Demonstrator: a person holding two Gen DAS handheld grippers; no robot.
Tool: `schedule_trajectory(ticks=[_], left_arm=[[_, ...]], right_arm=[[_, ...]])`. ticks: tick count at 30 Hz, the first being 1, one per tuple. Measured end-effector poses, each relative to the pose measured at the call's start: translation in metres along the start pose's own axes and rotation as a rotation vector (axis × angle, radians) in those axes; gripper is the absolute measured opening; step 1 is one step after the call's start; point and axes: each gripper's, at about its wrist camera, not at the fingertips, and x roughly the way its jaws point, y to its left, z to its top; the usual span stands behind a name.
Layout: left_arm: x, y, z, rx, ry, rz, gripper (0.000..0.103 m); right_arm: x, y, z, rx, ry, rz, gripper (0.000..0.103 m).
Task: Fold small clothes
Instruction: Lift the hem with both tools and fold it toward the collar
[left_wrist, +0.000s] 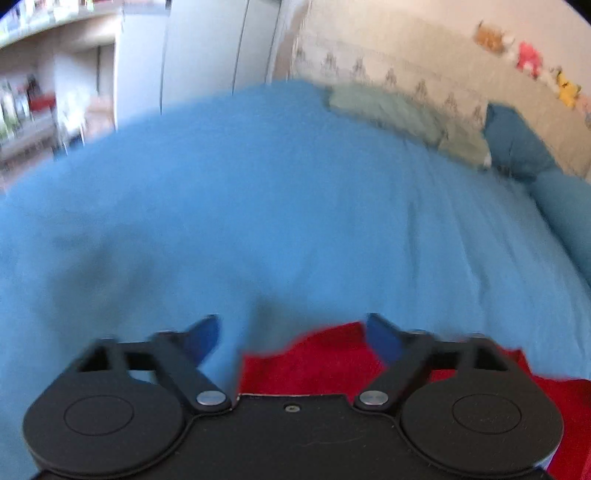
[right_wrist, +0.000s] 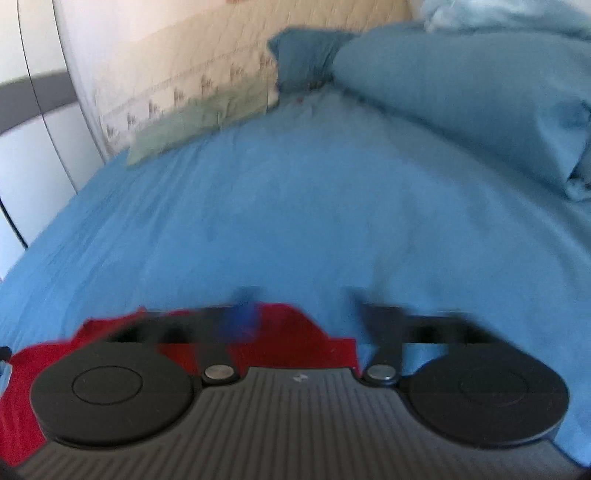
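Observation:
A red garment (left_wrist: 317, 362) lies on the blue bed sheet (left_wrist: 258, 206), low in the left wrist view, under and to the right of my left gripper (left_wrist: 291, 332). That gripper stands open, its blue-padded fingers (left_wrist: 205, 336) wide apart, with the cloth's edge lying loose between them. In the right wrist view the same red garment (right_wrist: 291, 339) spreads under the left finger and out to the lower left. My right gripper (right_wrist: 304, 314) is open too, and its pads press on nothing. Both views are blurred.
Blue pillows (right_wrist: 461, 85) are piled at the bed's head. A pale green cloth (left_wrist: 388, 107) lies along the wall side of the bed. Soft toys (left_wrist: 528, 55) sit on a ledge above. White wardrobe doors (left_wrist: 207, 48) and shelves (left_wrist: 33, 99) stand beyond the bed's far edge.

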Motion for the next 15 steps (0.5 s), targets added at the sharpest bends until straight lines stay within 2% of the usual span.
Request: schedule_trajectory(ticks=[1,3,4,7,9,13,15], left_arm=[[-0.014,-0.002,0.000,0.039,-0.031,-0.001,0.095],[-0.038,-0.007,-0.007,0.124,-0.041,-0.024,0.098],[-0.047,-0.010,-0.014,0.154,-0.023,-0.041,0.103],[-0.066,-0.020,-0.053,0.203,0.105,-0.145,0.103],[-0.069,-0.025,-0.084,0.205,0.152,-0.187,0.103],[-0.058,-0.029,-0.123,0.267,0.201,-0.105,0.103],[-0.060,-0.022,-0.124,0.279,0.184,-0.123,0.103]], right_arm=[[-0.010,0.002,0.001,-0.010,-0.021,0.034,0.103],[-0.028,0.011,-0.002,-0.055,-0.003,0.086,0.103],[-0.038,0.018,-0.008,-0.085,-0.006,0.091,0.103],[-0.063,0.037,-0.037,-0.181,-0.014,0.080,0.103],[-0.066,0.049,-0.062,-0.220,0.041,0.095,0.103],[-0.047,0.046,-0.091,-0.204,0.198,0.069,0.103],[-0.041,0.031,-0.096,-0.156,0.227,0.045,0.103]])
